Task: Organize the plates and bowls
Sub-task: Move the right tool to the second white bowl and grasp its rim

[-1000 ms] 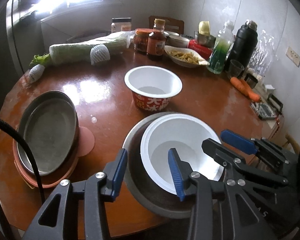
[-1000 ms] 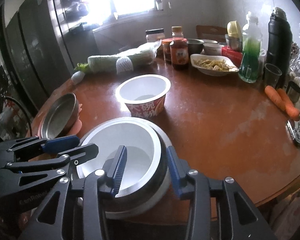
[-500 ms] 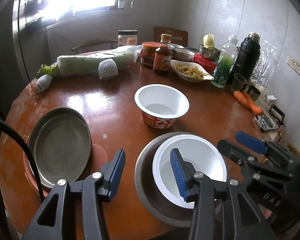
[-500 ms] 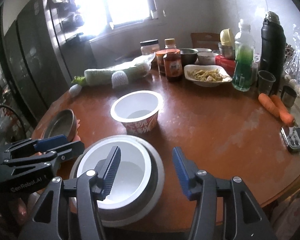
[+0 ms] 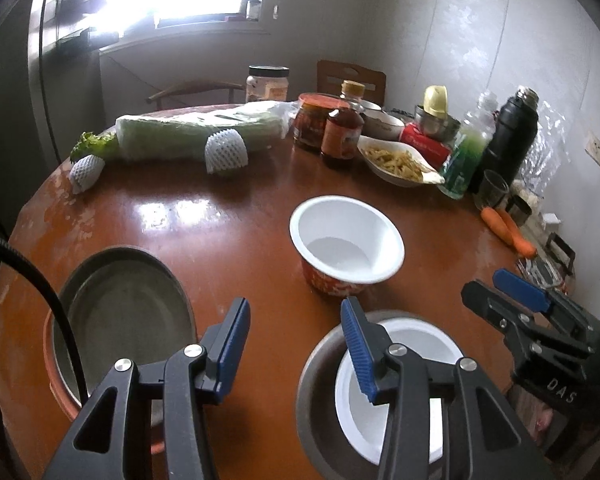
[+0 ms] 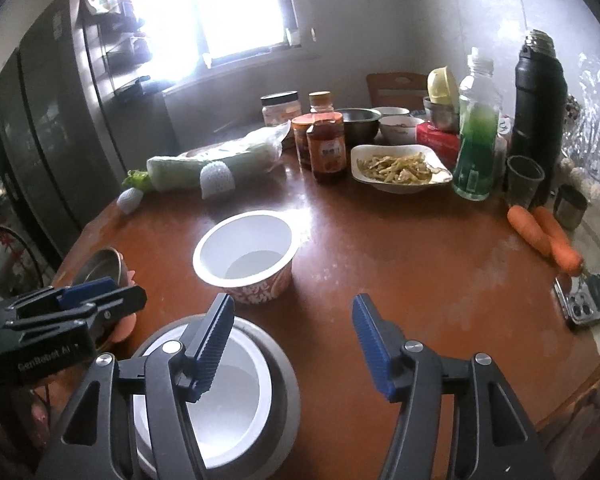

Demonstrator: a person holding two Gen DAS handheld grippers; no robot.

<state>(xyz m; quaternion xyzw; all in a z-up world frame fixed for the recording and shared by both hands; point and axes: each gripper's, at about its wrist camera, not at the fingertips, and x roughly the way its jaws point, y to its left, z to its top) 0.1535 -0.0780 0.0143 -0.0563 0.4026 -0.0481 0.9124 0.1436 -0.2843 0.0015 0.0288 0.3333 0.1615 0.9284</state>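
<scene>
I see the white bowl (image 6: 228, 412) sitting inside the metal bowl (image 6: 284, 392) at the table's (image 6: 420, 272) near edge. My right gripper (image 6: 294, 344) has just been opening, empty; my left gripper (image 5: 296, 344) stands apart, empty.

Both wrist views look close down over their jaws across the bench (image 5: 228, 220), sharing the red-sided bowl (image 5: 346, 242) (image 6: 246, 254) ahead.

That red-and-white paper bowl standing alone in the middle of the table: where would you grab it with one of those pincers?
Probably by the rim. The paper bowl stands upright and empty, with a thin rolled lip. Bring the right gripper down from above on the near side, one finger inside the wall and one outside. The sides flare towards the top, so squeezing the whole body would likely slip or crush it.
</scene>
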